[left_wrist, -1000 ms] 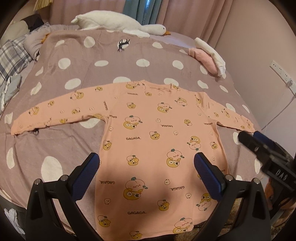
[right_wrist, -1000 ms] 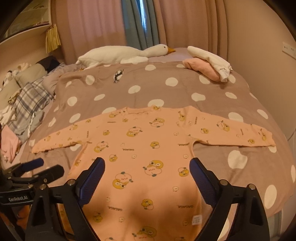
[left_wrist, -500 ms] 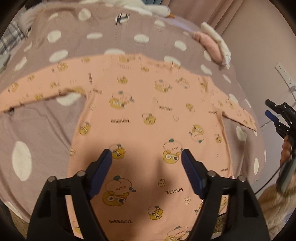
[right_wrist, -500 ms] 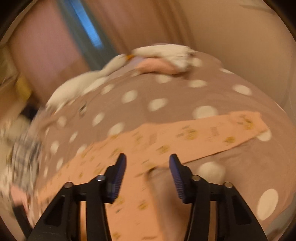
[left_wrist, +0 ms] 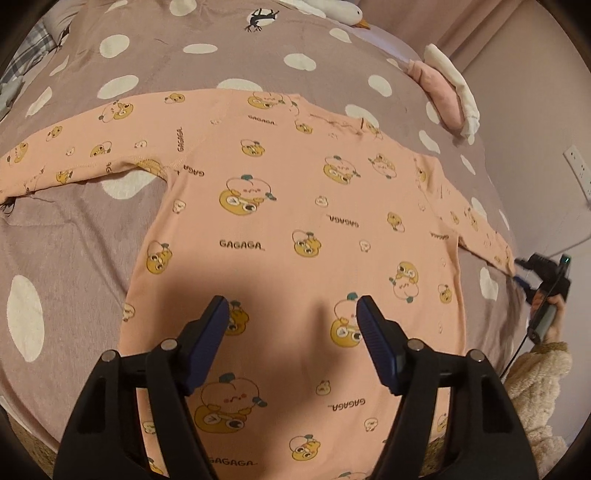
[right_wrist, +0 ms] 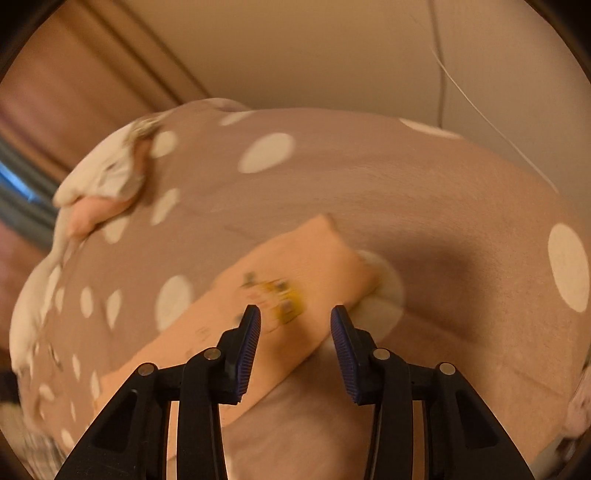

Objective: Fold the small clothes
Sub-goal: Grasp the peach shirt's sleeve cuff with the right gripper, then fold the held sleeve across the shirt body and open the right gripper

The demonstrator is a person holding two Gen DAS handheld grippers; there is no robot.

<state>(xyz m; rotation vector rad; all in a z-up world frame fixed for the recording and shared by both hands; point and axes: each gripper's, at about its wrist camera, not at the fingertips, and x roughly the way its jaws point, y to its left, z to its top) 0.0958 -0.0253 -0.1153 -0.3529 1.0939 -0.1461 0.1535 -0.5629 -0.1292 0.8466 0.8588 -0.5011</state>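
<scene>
Claws (left_wrist: pixel 290 314) (right_wrist: pixel 295 321) hover open over peach shirt (left_wrist: pixel 295 221).

The left gripper (left_wrist: pixel 290 314) points steeply down, jaws apart after closing partway, nothing between them. At three o'clock in its view, the right gripper (right_wrist: pixel 295 325) is held by a hand (left_wrist: pixel 550 321) in a fluffy sleeve (left_wrist: pixel 537 391); its jaws are narrower, gripping nothing.

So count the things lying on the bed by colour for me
Peach: 1, the printed shirt
Pink: 1, the folded garment
White: 2, the folded garment on the pink one, and the plush goose
Total: 4
</scene>
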